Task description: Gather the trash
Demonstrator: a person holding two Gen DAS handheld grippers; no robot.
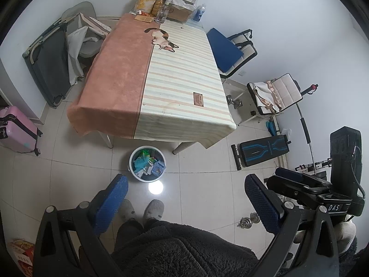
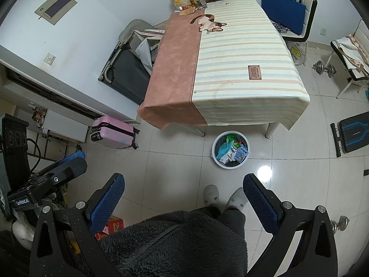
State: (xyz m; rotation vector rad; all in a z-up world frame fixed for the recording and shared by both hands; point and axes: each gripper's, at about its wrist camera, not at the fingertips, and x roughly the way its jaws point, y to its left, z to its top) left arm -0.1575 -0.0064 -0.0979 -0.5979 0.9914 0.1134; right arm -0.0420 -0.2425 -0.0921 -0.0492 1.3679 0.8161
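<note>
Both grippers — left [image 1: 186, 204] and right [image 2: 184, 202] — gape wide and empty, held high near the body, while the trash-filled bin [image 1: 147, 165] stands on the floor ahead by the table's [image 1: 161, 73] near edge — about equally near to either.

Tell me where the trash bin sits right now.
The trash bin stands on the floor tiles just in front of the table's near edge, between its legs; in both views it lies ahead of the person's slippers.

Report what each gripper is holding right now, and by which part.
Nothing is held. The left gripper and the right gripper are both open with nothing between the fingers; the trash sits in the bin on the floor.
</note>
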